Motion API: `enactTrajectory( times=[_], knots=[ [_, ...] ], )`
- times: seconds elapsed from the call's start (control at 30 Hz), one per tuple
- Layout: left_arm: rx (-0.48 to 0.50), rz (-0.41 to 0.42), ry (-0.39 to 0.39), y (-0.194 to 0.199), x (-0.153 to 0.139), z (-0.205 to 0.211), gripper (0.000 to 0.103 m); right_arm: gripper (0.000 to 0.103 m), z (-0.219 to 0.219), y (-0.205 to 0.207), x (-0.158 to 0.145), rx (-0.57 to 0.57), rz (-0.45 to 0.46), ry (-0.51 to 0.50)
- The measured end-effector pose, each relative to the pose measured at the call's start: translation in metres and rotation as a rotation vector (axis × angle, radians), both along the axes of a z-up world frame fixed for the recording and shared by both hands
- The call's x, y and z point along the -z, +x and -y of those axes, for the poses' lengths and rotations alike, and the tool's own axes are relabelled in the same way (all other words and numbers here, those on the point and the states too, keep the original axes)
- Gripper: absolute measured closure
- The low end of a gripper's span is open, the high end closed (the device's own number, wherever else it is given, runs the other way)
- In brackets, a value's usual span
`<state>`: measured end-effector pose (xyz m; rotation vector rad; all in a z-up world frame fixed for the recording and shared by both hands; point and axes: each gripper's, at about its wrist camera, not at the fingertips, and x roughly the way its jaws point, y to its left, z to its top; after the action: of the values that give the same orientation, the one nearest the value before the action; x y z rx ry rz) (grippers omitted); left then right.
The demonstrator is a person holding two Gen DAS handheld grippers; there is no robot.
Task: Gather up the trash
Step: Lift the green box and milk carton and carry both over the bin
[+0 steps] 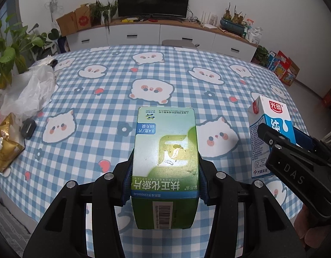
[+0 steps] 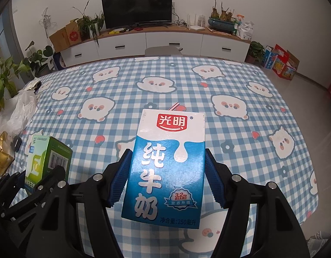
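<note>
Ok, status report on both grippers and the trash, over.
Left hand-held gripper shut on green box. Right hand-held gripper shut on milk carton. Both held above the table. Nothing in the way.

Milk carton (image 2: 165, 165), centre of right wrist view: red badge "光明", large white "纯牛奶", seal "3.2", base line "净含量:250毫升". Green medicine box (image 1: 165, 161), centre of left wrist view, printed upside down: "扶正化瘀片", "0.4克/片 48片装". Right gripper (image 1: 294, 167), right edge: "DAS".

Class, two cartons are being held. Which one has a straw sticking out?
The blue-and-white milk carton in the right gripper; the green box has none.
</note>
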<state>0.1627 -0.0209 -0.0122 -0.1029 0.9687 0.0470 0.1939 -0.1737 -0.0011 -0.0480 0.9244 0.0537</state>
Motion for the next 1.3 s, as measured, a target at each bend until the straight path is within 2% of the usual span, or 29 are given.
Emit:
enactTrajectory(
  times=[0.1, 0.5, 1.03, 1.3],
  knots=[
    [0.003, 0.006, 0.023, -0.011, 0.0, 0.002, 0.056, 0.04, 0.0, -0.015, 0.001, -0.007, 0.002, 0.0],
    [0.014, 0.01, -0.01, -0.064, 0.007, 0.005, 0.056, 0.04, 0.007, -0.072, 0.008, -0.015, 0.004, 0.002],
    [0.008, 0.021, -0.021, -0.147, 0.009, 0.004, 0.056, 0.04, 0.02, -0.153, 0.013, -0.025, 0.005, 0.023],
    [0.019, 0.011, -0.016, -0.177, 0.017, 0.009, 0.056, 0.04, 0.021, -0.181, 0.017, -0.035, 0.003, 0.026]
  ],
)
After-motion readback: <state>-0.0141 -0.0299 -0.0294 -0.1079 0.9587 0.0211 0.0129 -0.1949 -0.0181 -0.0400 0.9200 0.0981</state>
